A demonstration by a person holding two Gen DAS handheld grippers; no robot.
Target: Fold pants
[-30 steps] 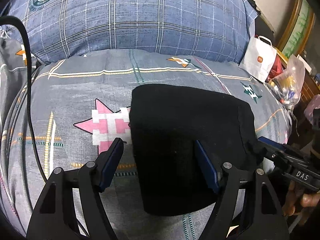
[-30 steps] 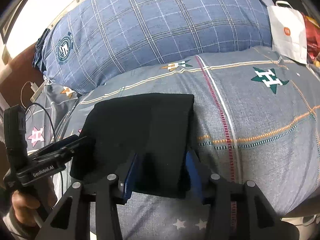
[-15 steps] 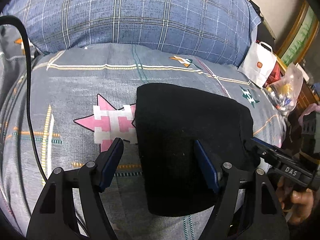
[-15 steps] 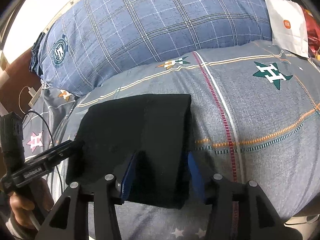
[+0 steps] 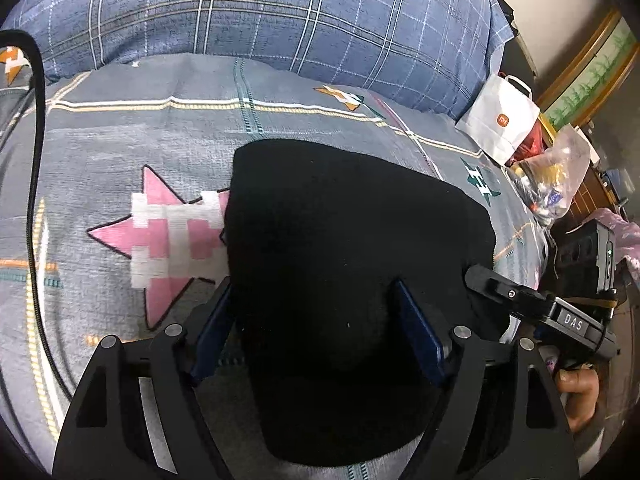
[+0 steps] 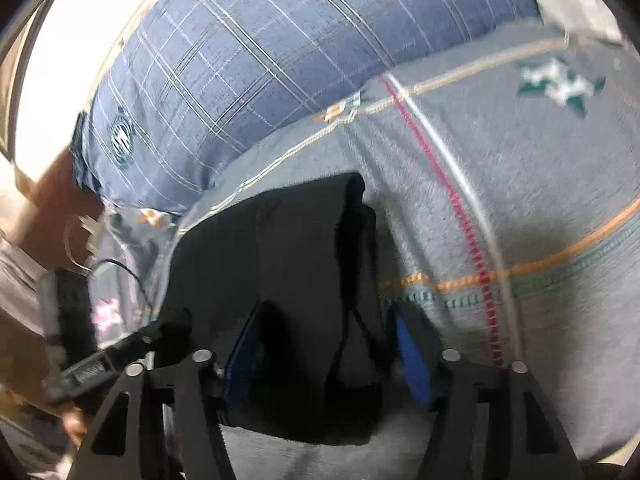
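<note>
The black pants (image 5: 348,248) lie folded in a thick stack on the grey patterned bedspread (image 5: 120,140). My left gripper (image 5: 316,328) is open, its blue-padded fingers astride the stack's near left part. My right gripper (image 6: 326,348) is open around the stack's near right edge (image 6: 288,264), where the folded layers show. The right gripper also shows in the left wrist view (image 5: 532,304) at the stack's right side, and the left gripper shows in the right wrist view (image 6: 116,356) at the stack's left side.
A large blue plaid pillow (image 5: 260,20) lies behind the bedspread. A white paper bag (image 5: 500,124) and a clear plastic bag of items (image 5: 556,176) stand at the right edge of the bed. A black cable (image 5: 36,160) runs down the left side.
Both grippers have moved forward over the folded pants, which now fill more of each view. The right wrist view has tilted and blurred with motion. Both jaws stay open.
</note>
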